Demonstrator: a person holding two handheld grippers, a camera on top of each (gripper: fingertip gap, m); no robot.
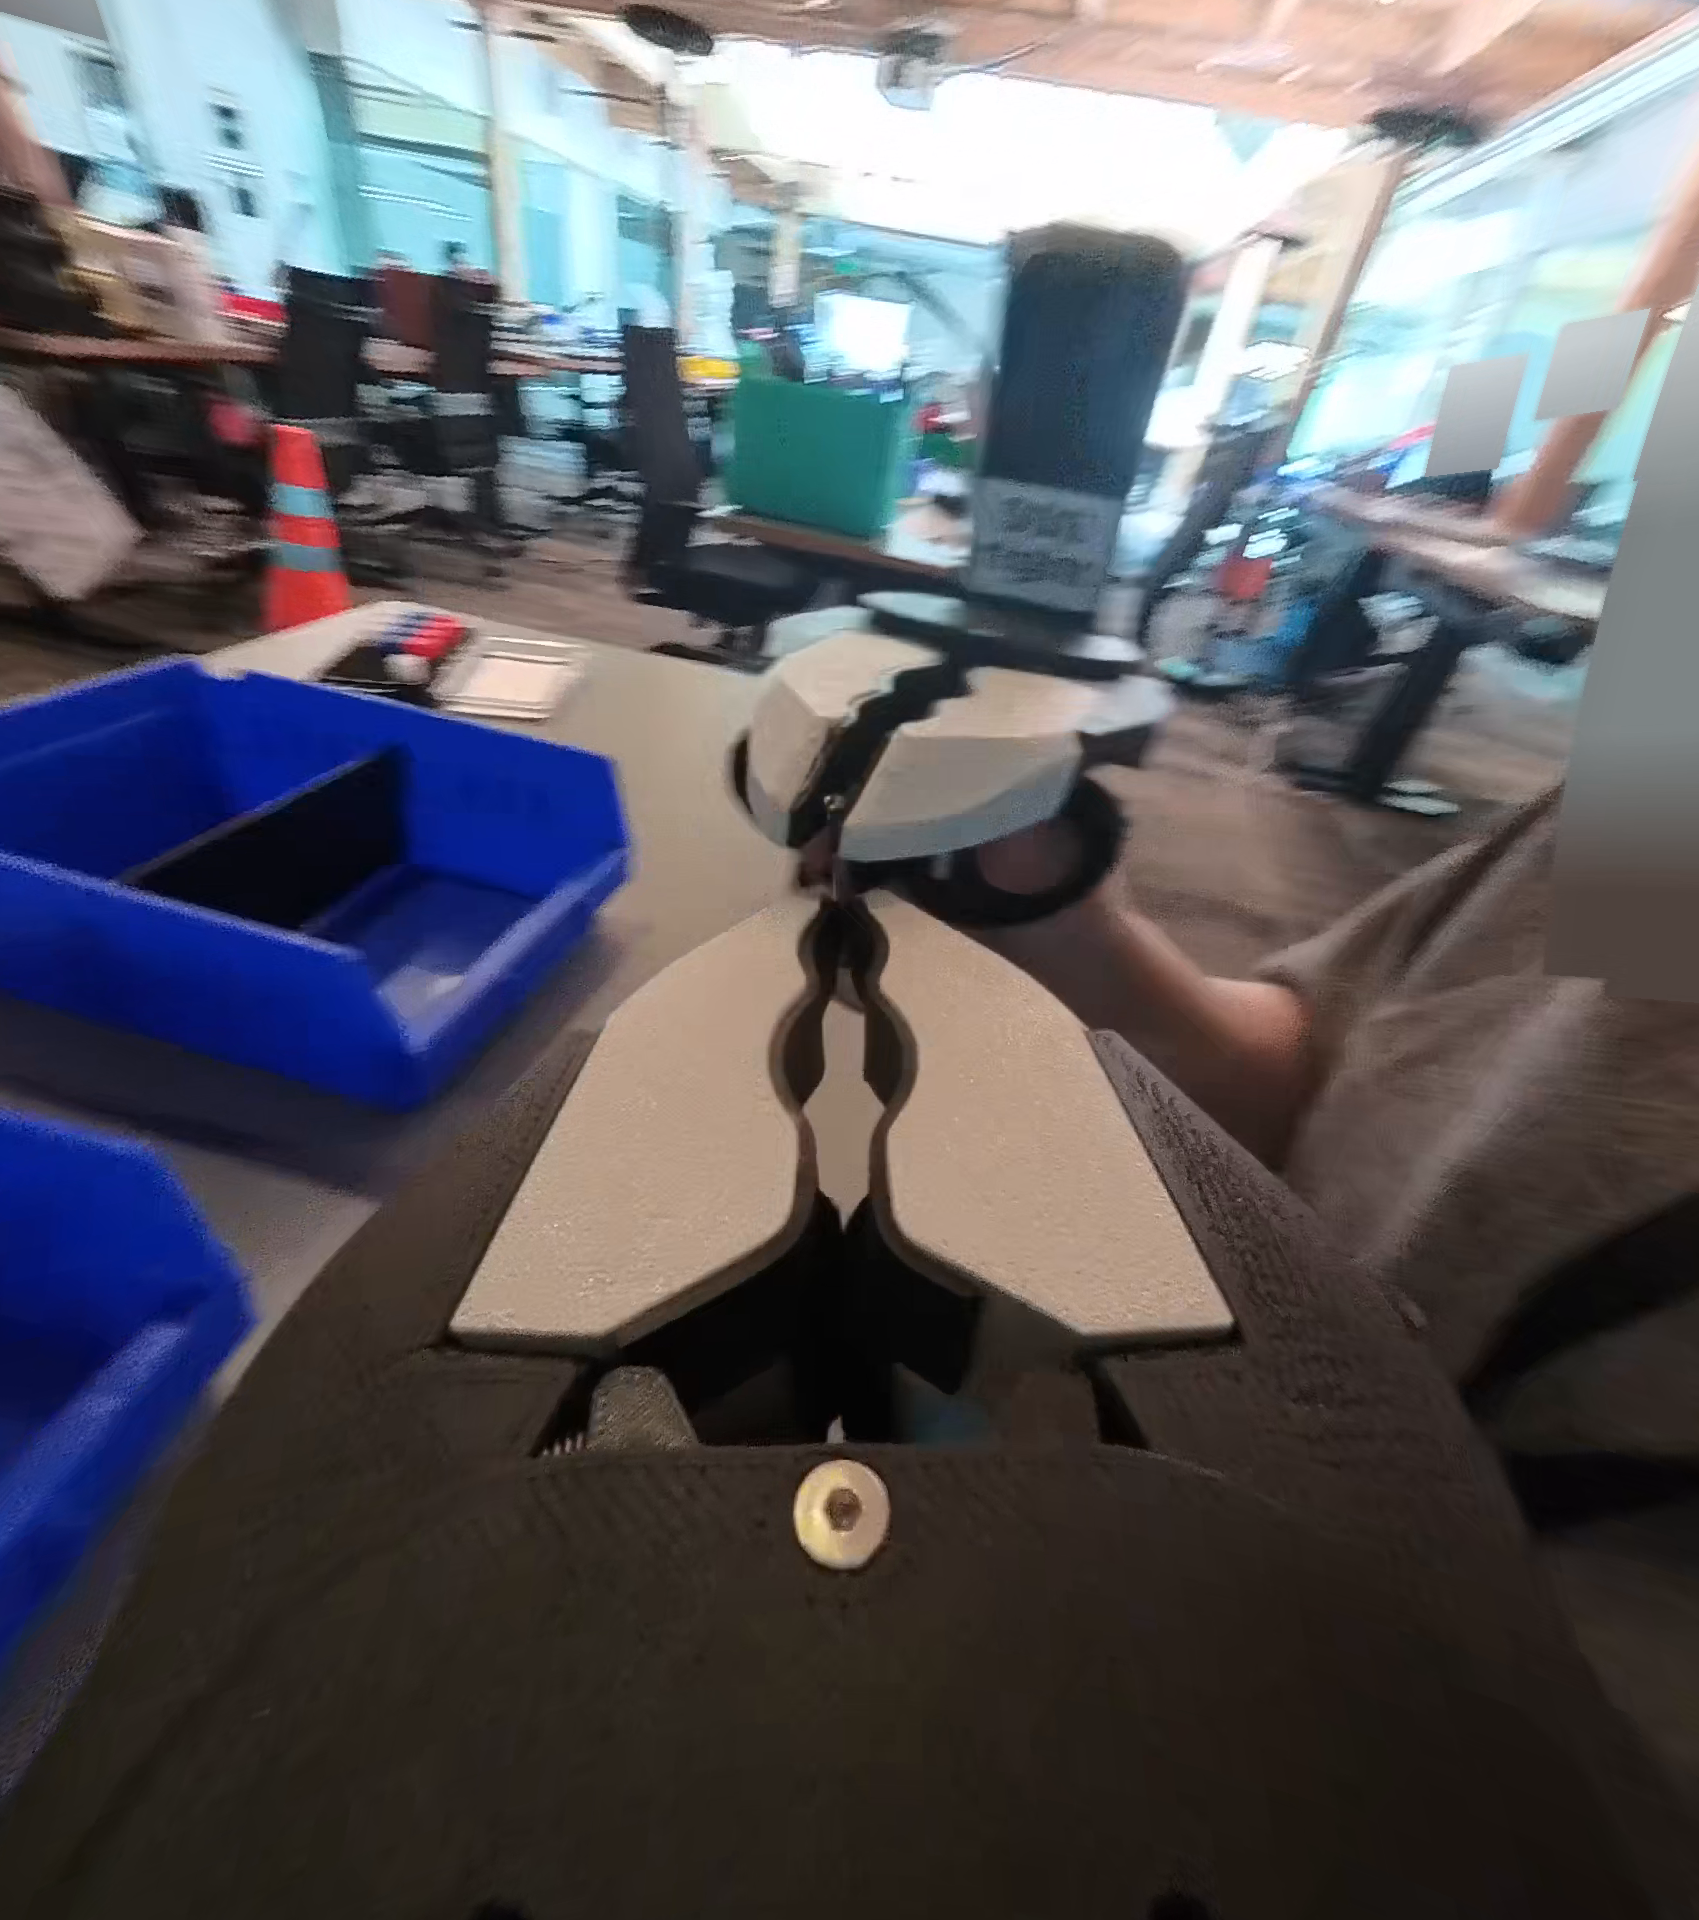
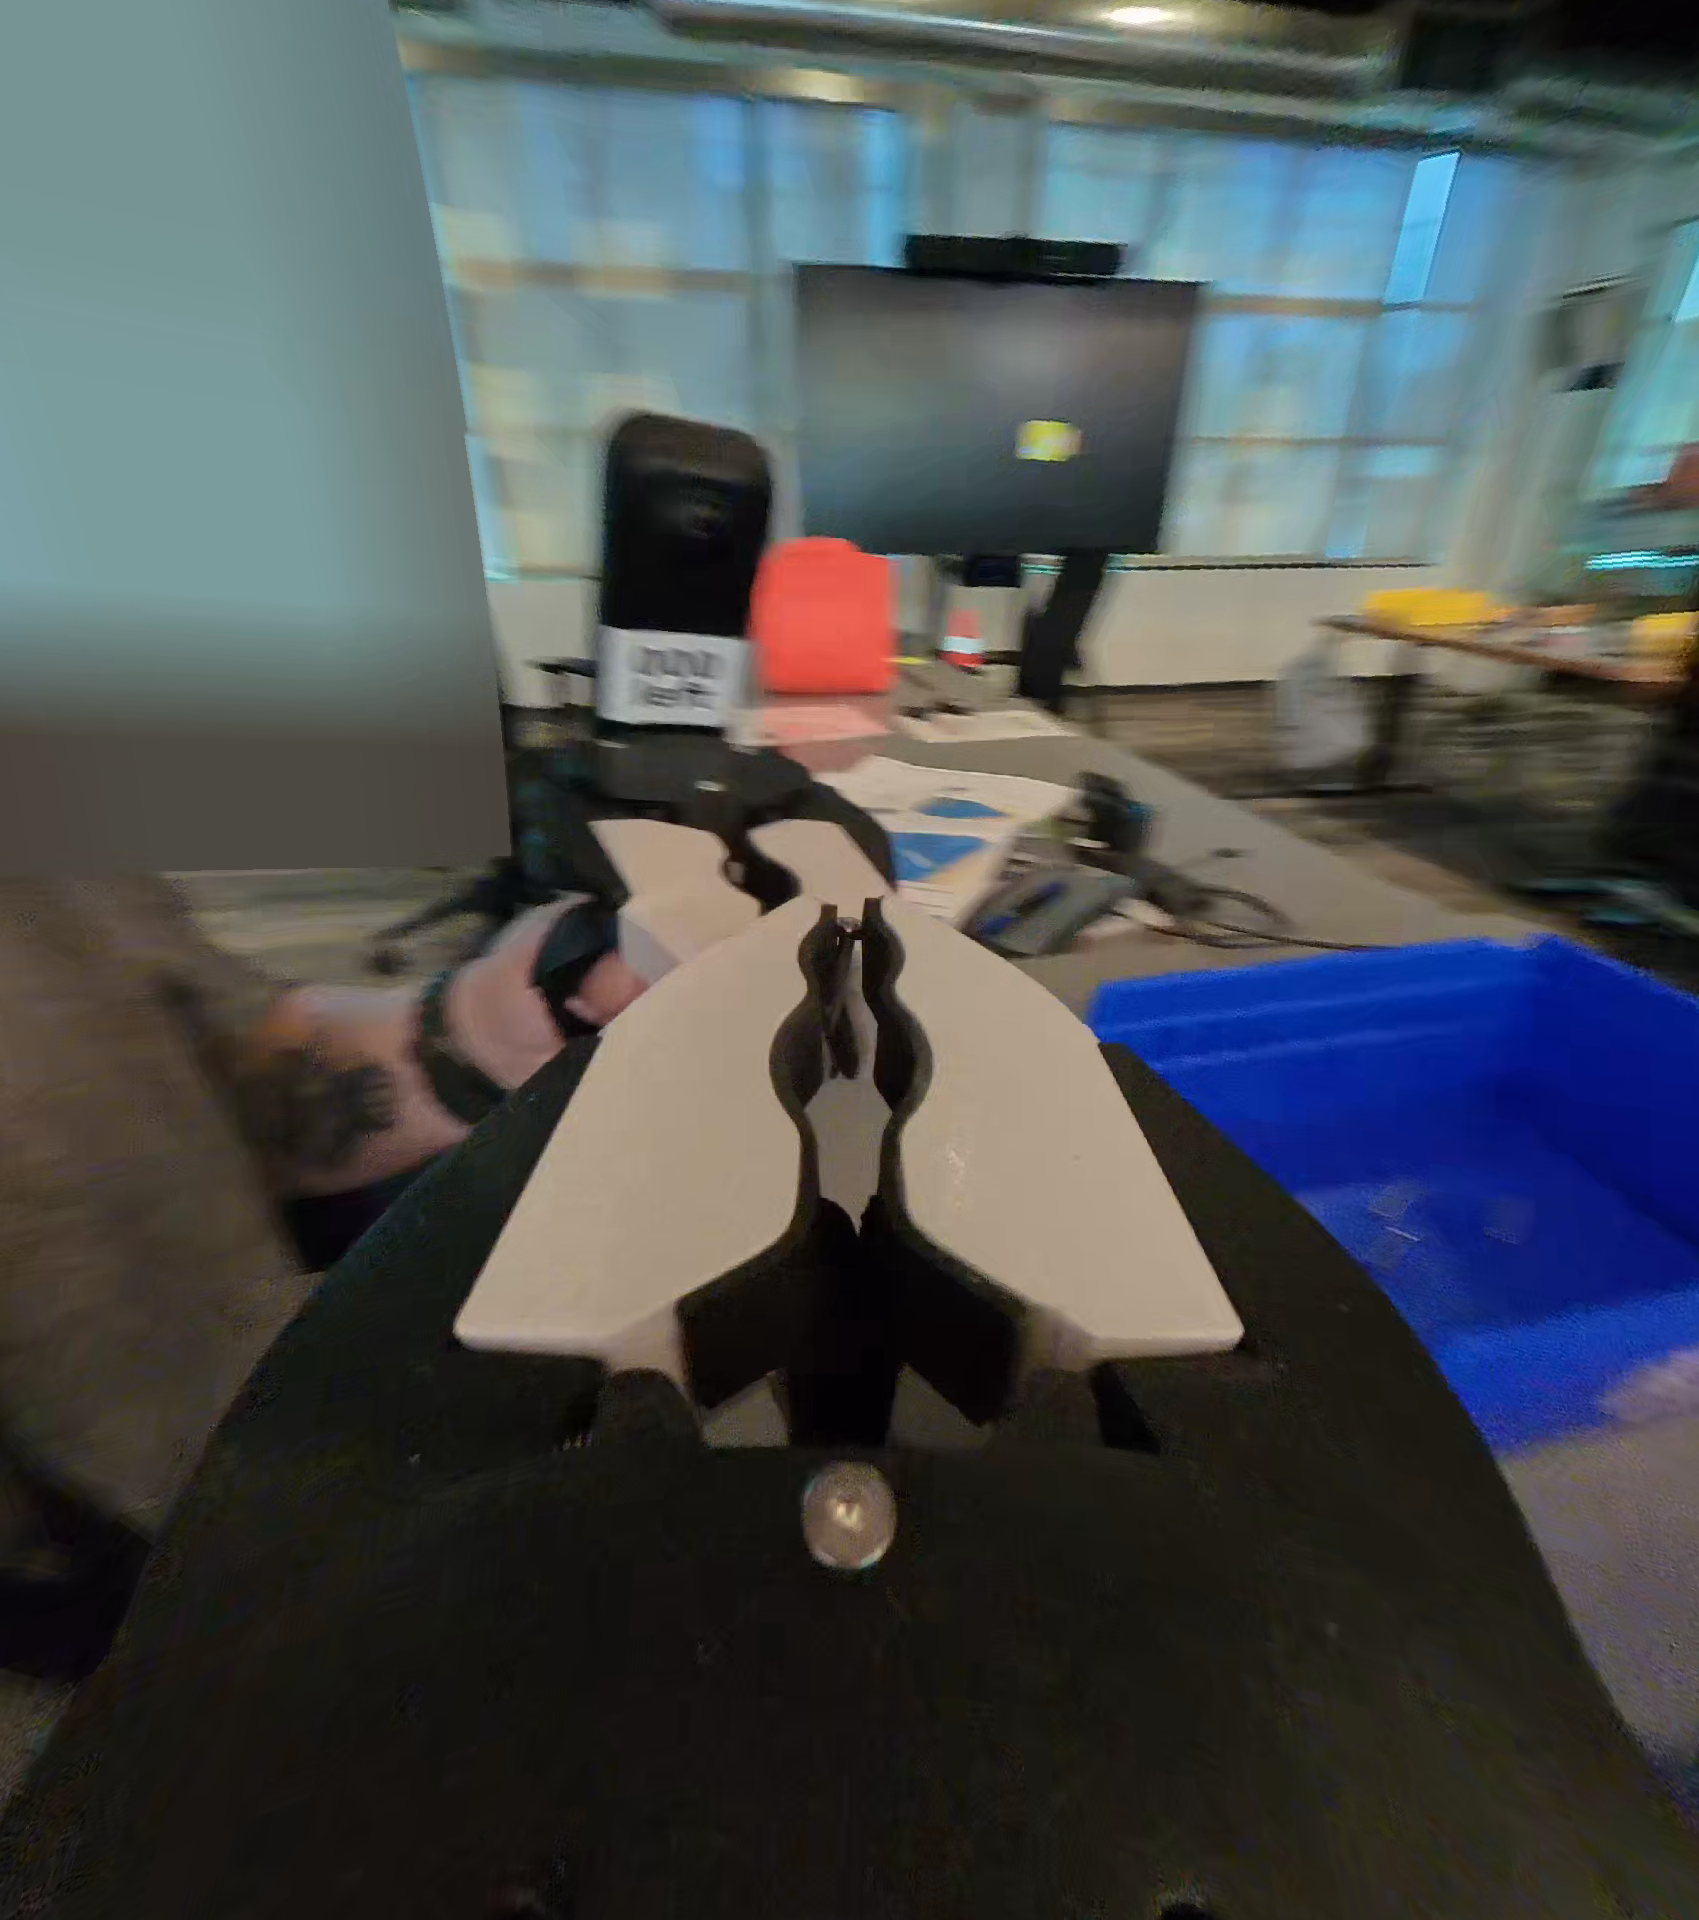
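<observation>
In the left wrist view, two blue bins sit on the grey desk point(image 1: 679, 717) at left: the near bin point(image 1: 24, 1351) is cut off by the frame edge, the far bin point(image 1: 325, 862) has a dark divider across it. Right of them the left claw point(image 1: 837, 920) is clenched, its tips meeting the right claw point(image 1: 824, 821) on a small dark thing point(image 1: 832, 831) — too blurred to name; it looks thin, its long axis running near to far. In the right wrist view, the right claw point(image 2: 850, 920) is clenched too, a thin dark piece point(image 2: 840, 997) between its fingers. A blue bin point(image 2: 1447, 1143) lies right — partly cut off.
</observation>
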